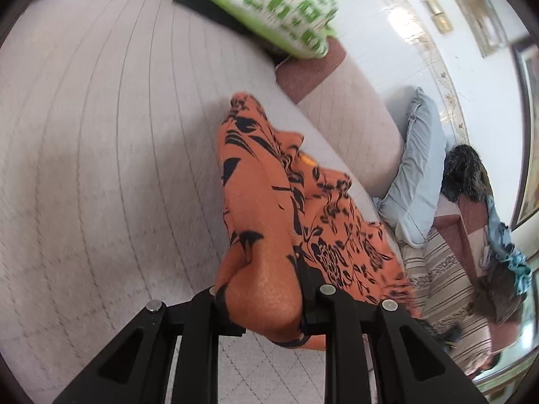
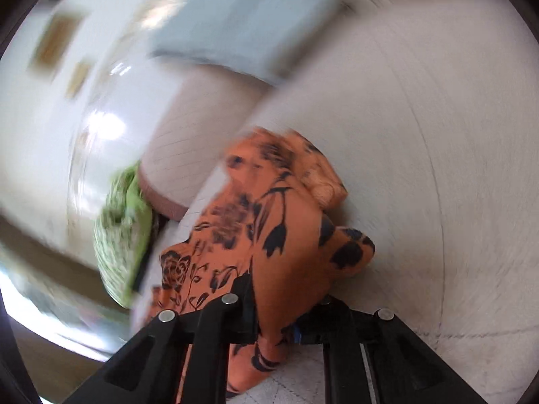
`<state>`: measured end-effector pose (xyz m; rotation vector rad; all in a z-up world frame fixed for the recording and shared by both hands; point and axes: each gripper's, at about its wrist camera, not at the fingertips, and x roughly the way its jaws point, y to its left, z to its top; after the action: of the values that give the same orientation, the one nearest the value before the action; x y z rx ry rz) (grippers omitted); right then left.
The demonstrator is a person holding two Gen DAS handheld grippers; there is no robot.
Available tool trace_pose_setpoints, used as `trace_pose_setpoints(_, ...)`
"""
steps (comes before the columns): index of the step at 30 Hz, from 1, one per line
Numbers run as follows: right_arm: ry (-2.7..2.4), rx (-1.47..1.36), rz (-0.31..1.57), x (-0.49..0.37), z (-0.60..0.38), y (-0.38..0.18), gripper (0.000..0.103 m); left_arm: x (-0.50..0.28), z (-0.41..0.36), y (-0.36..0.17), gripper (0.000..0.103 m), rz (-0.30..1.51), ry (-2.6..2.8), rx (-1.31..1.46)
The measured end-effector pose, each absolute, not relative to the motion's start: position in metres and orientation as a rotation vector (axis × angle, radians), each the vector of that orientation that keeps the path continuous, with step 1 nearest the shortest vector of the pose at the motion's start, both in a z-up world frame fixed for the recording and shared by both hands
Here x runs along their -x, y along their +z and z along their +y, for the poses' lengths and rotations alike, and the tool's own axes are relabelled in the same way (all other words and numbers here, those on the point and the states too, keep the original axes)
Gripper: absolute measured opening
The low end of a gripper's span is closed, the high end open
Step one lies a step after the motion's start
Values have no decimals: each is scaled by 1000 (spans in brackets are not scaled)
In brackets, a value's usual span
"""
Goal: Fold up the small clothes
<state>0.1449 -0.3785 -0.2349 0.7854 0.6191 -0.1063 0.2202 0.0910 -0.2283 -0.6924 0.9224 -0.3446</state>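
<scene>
An orange garment with a black flower print (image 1: 259, 175) lies bunched on a cream quilted couch seat (image 1: 101, 134). In the left wrist view my left gripper (image 1: 266, 291) is shut on a thick fold at the garment's near end, and the cloth bulges between the black fingers. The right wrist view is blurred. It shows the same garment (image 2: 269, 208) running away from my right gripper (image 2: 279, 299), whose fingers pinch another bunch of the cloth. A loose end hangs below those jaws. The pads of both grippers are hidden by fabric.
A green-and-white patterned cushion (image 1: 269, 3) lies at the far end of the seat, and shows again as a cushion (image 2: 121, 235) left of the garment. A pale blue pillow (image 1: 417, 168) leans against the couch edge at right, with a dark furry thing (image 1: 465, 171) and blue cloth (image 1: 505, 242) beyond.
</scene>
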Motion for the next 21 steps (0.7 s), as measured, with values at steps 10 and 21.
trace_pose_setpoints(10, -109, -741, 843, -133, -372, -255, 13, -216, 103, -249, 25, 1095, -225, 590)
trace_pose_setpoints(21, -112, -845, 977, -101, -399, -245, 24, -197, 116, -187, 76, 880, 187, 248)
